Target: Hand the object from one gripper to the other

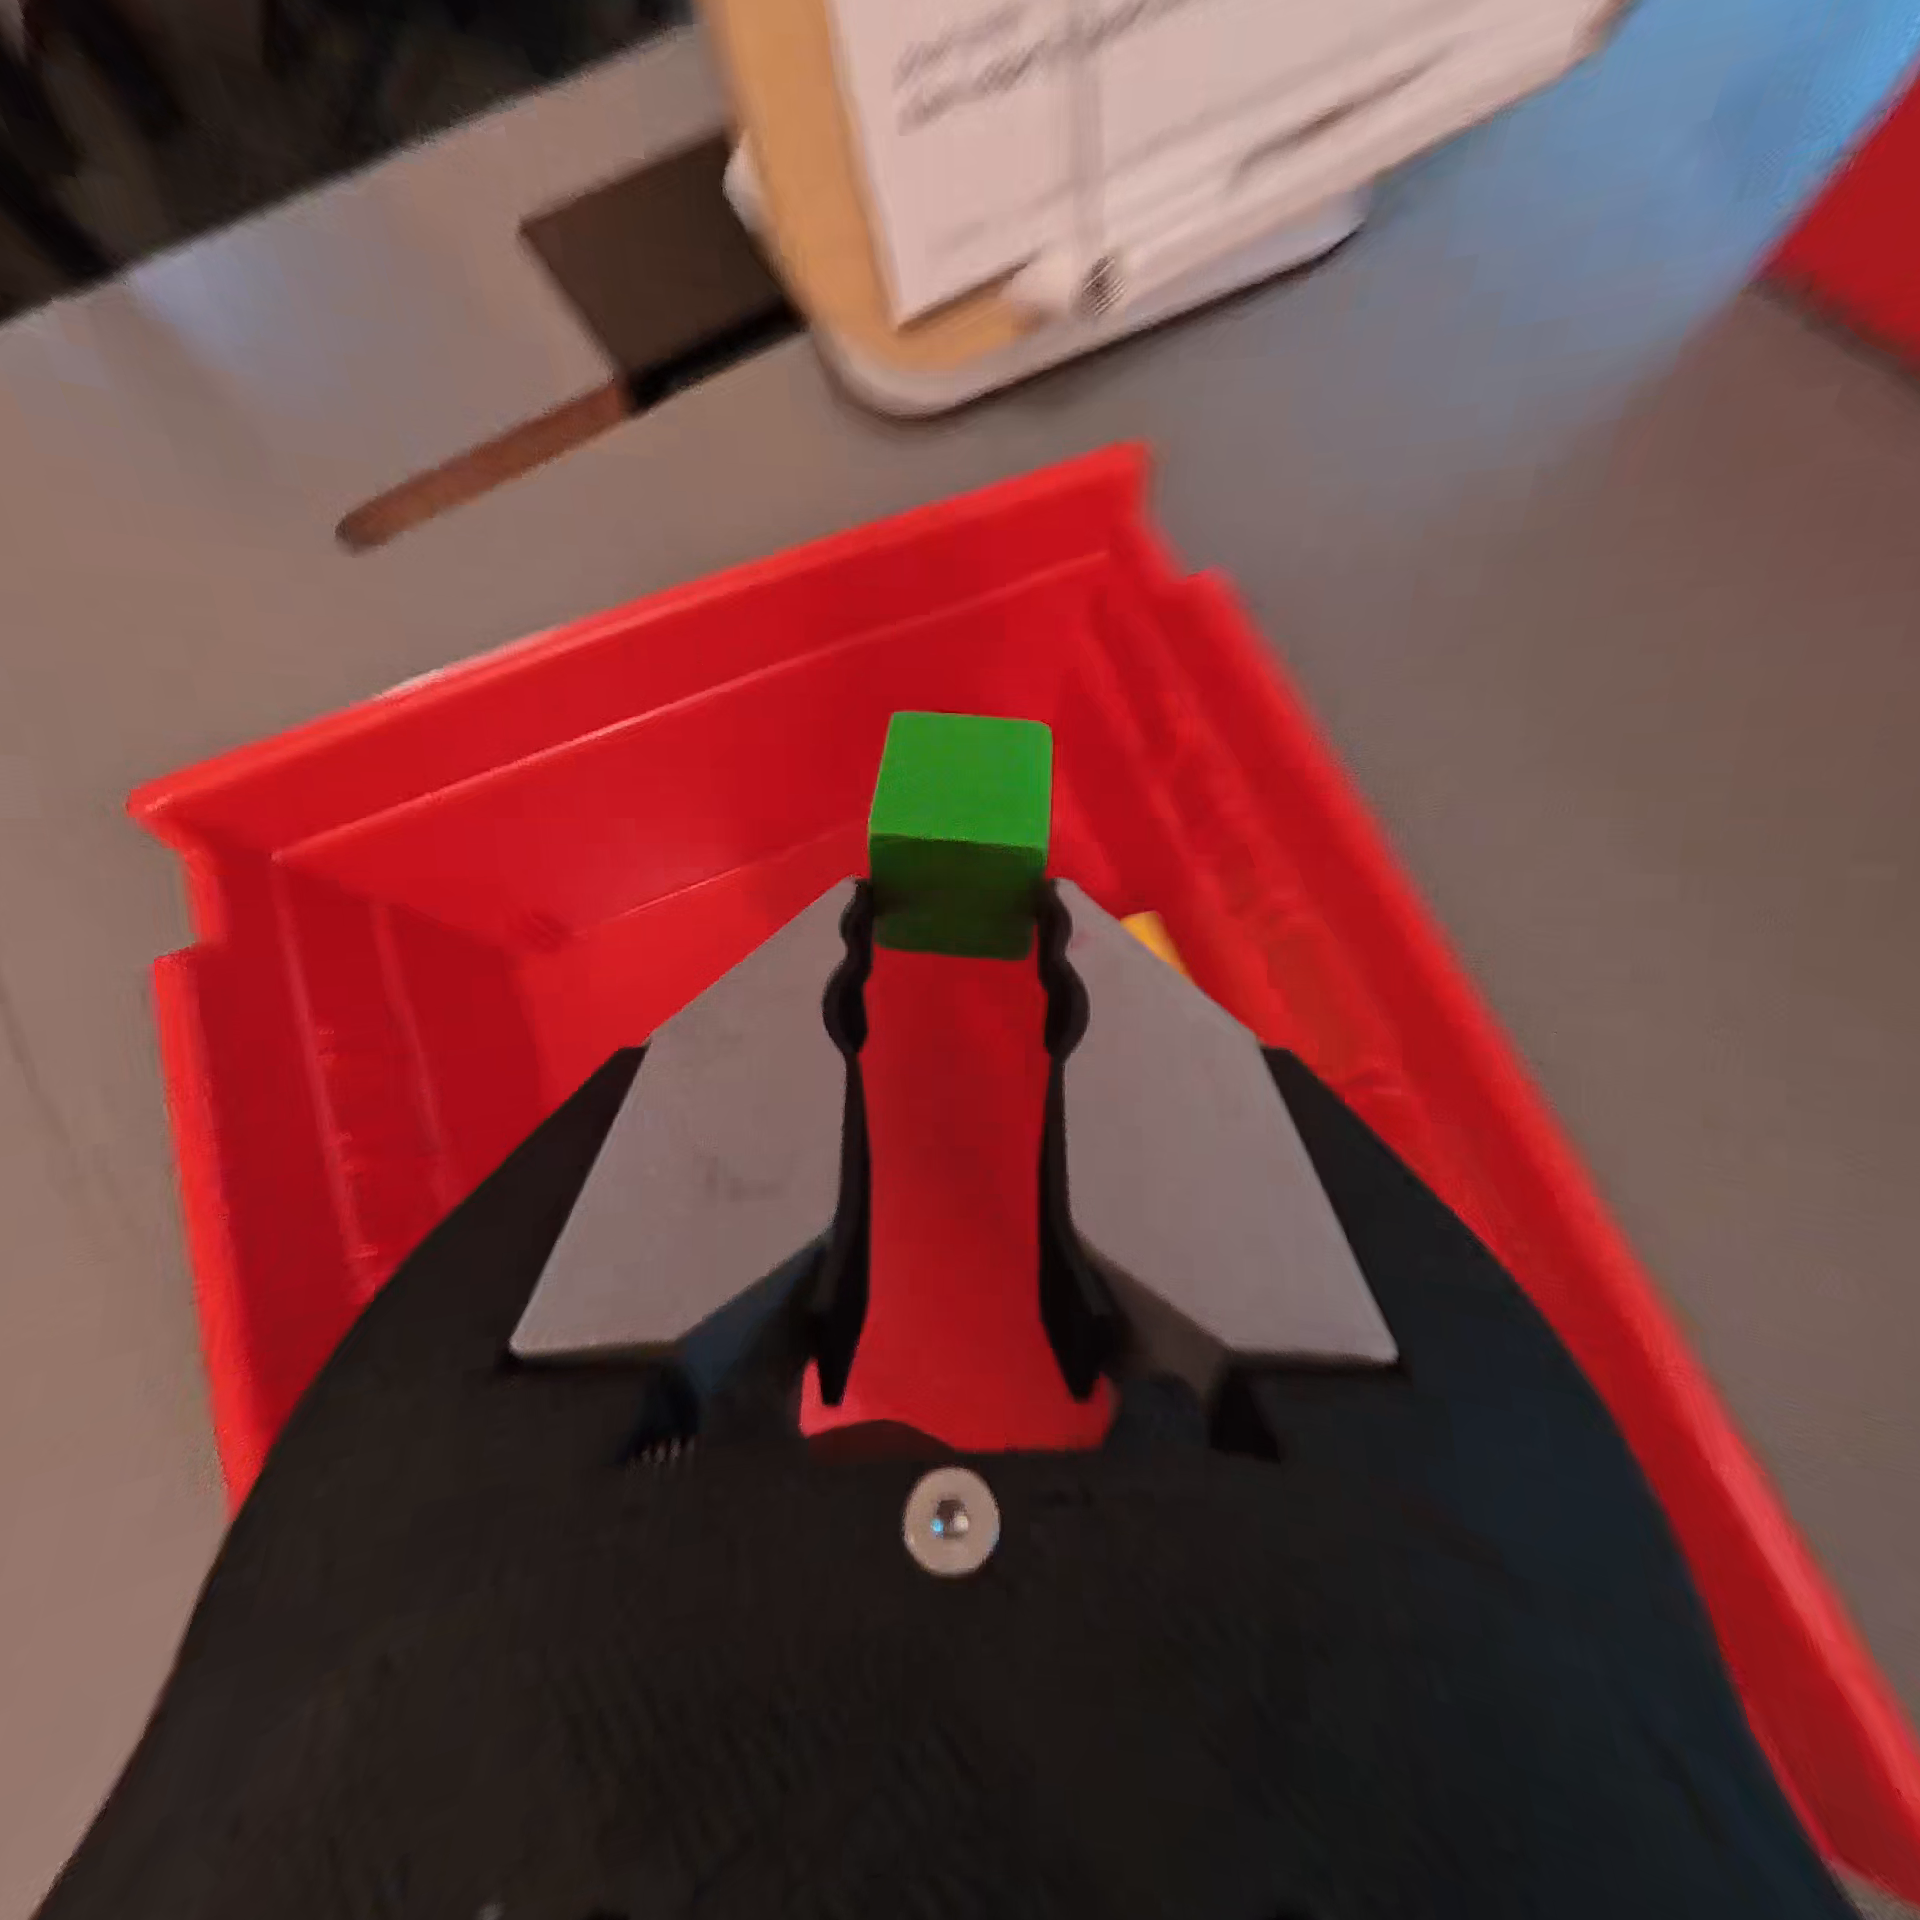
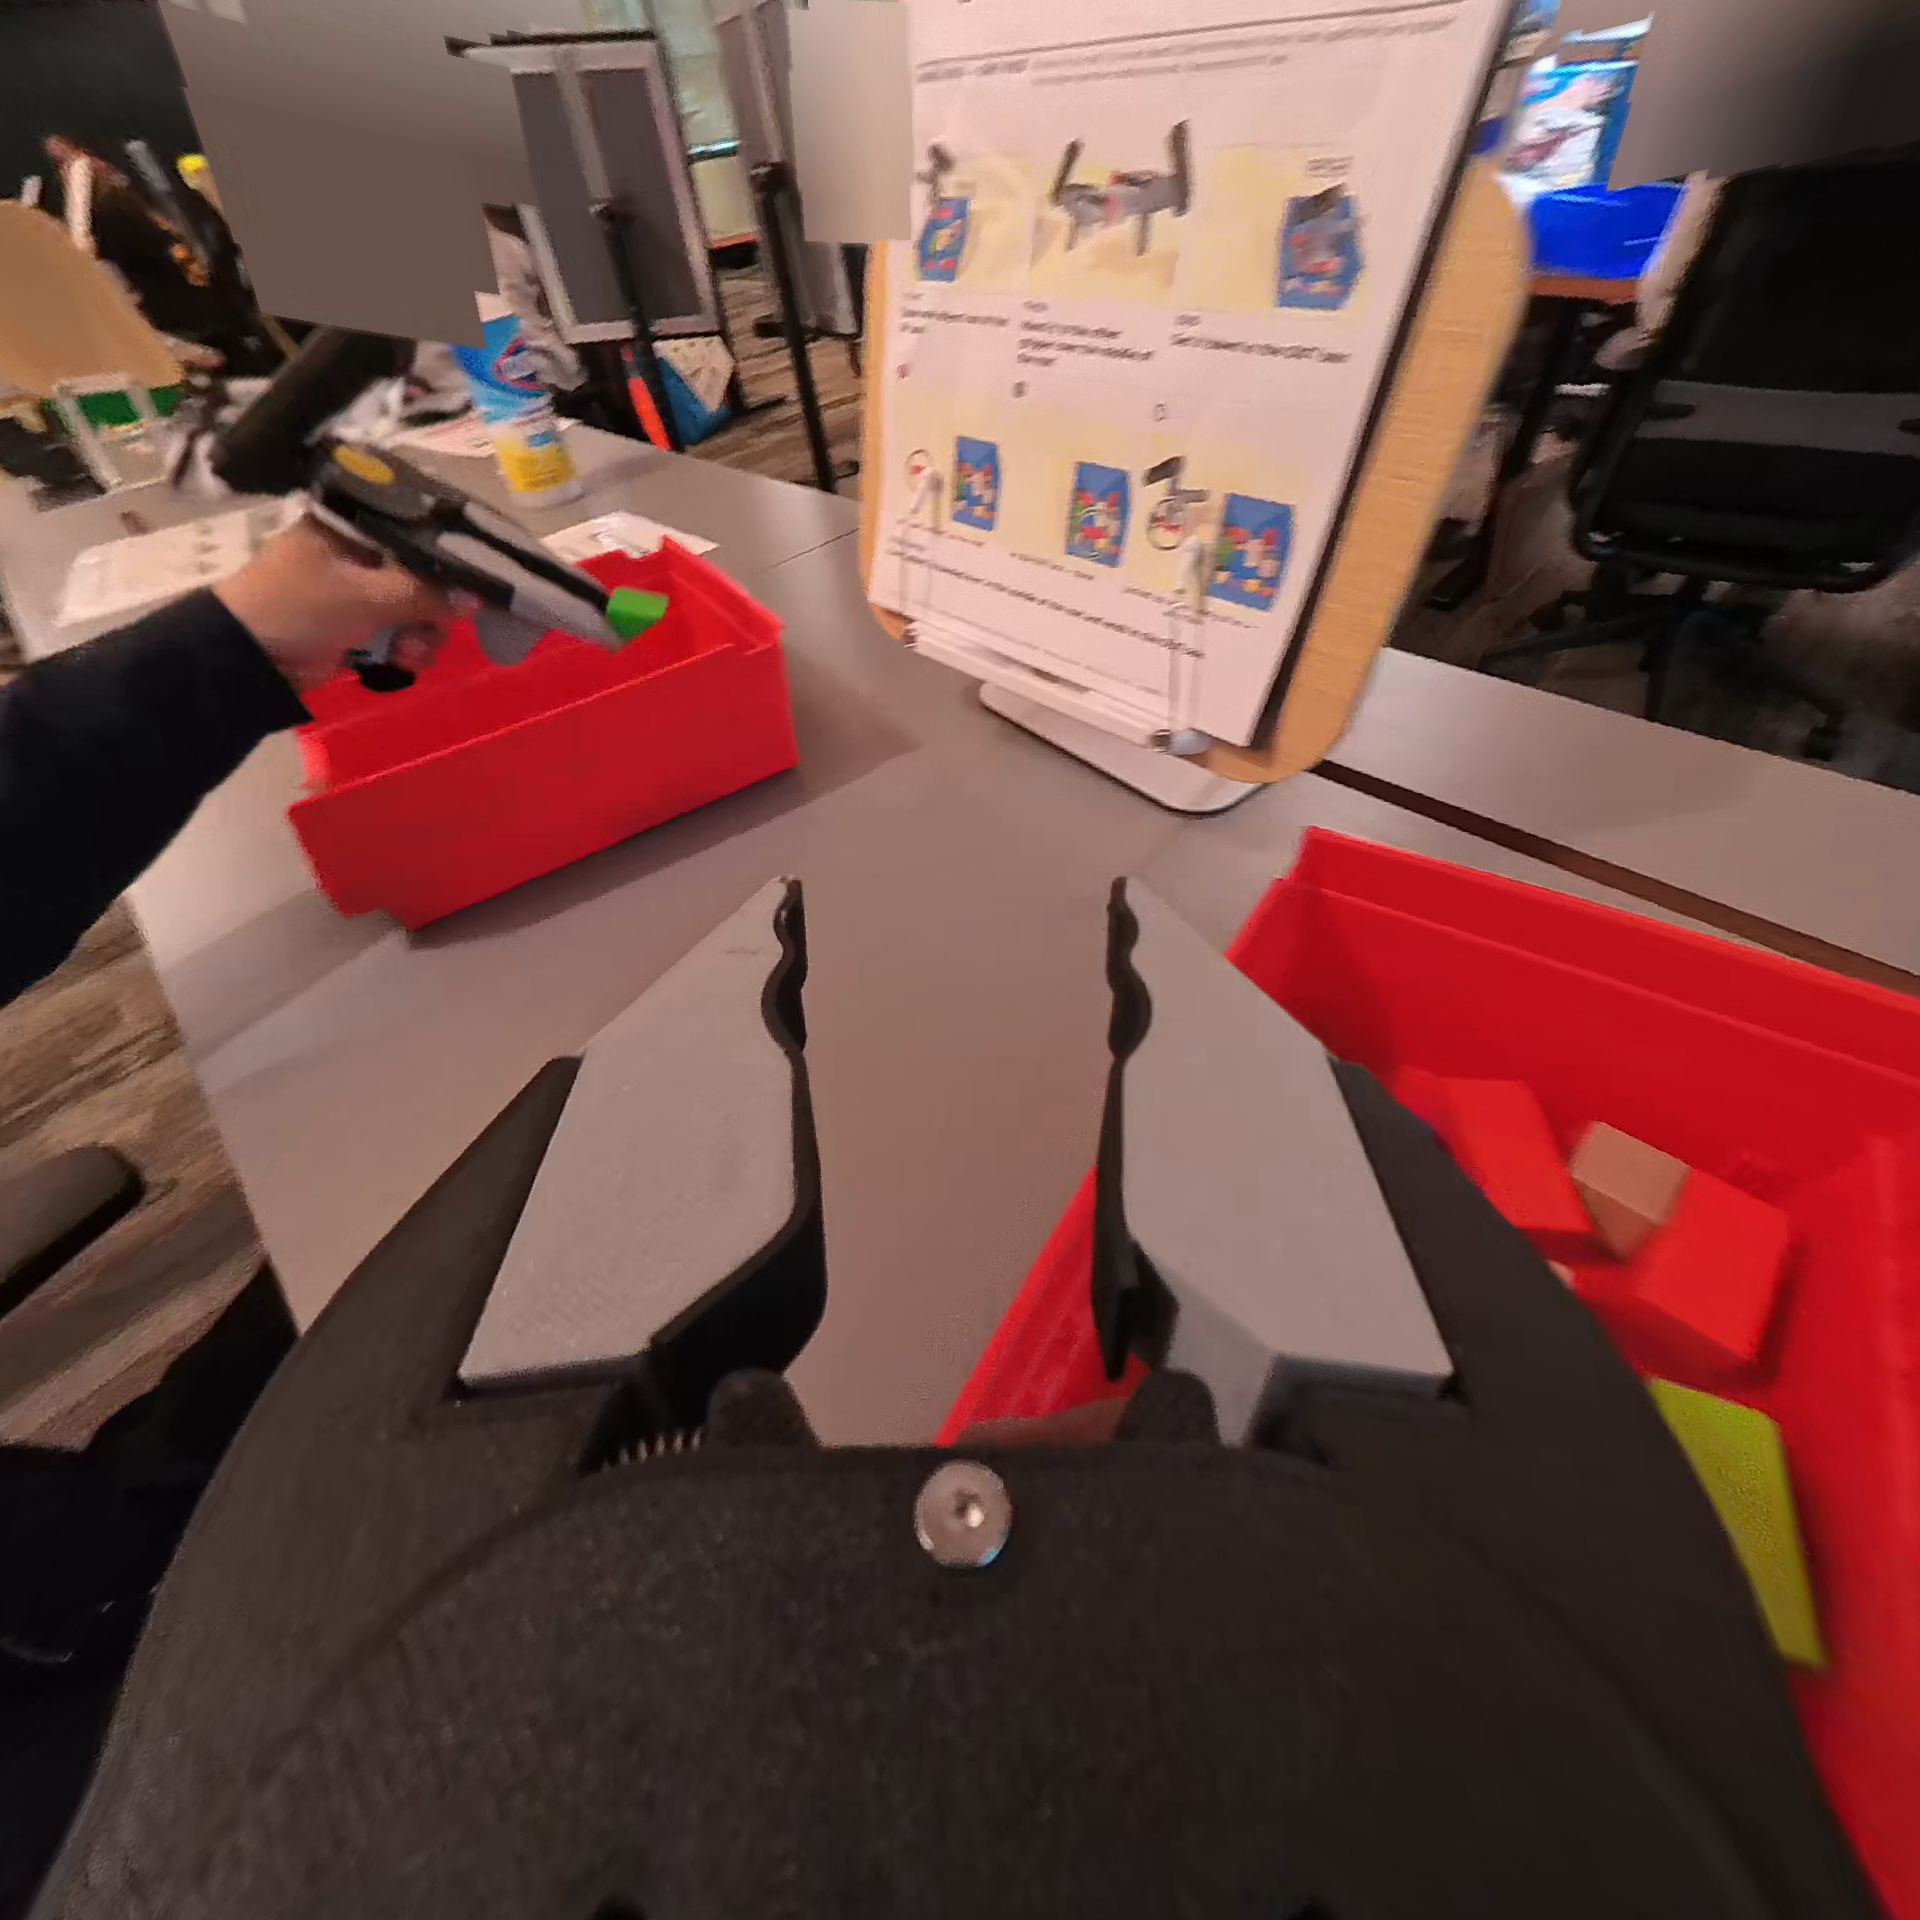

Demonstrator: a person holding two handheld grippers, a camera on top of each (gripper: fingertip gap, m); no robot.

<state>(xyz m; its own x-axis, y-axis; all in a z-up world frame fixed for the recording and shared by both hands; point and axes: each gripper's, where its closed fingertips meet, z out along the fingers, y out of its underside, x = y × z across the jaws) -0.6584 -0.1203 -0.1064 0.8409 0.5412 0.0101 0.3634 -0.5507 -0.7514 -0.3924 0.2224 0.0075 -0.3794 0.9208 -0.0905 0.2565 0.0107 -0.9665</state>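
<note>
Pinched at my left gripper (image 1: pixel 954 914) tips, the green cube (image 1: pixel 961 821) hangs over the left red bin (image 1: pixel 644 665). Only its near end is caught, so I'd carry it level toward my right gripper (image 2: pixel 956 935), gaping empty above the grey table (image 2: pixel 935 810).

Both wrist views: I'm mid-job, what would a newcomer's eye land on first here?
First the green block, pinched at the tips of the left gripper above the red bin at the table's left. Next the right gripper, open with nothing between its fingers over the grey table, beside a second red bin holding red blocks.
</note>
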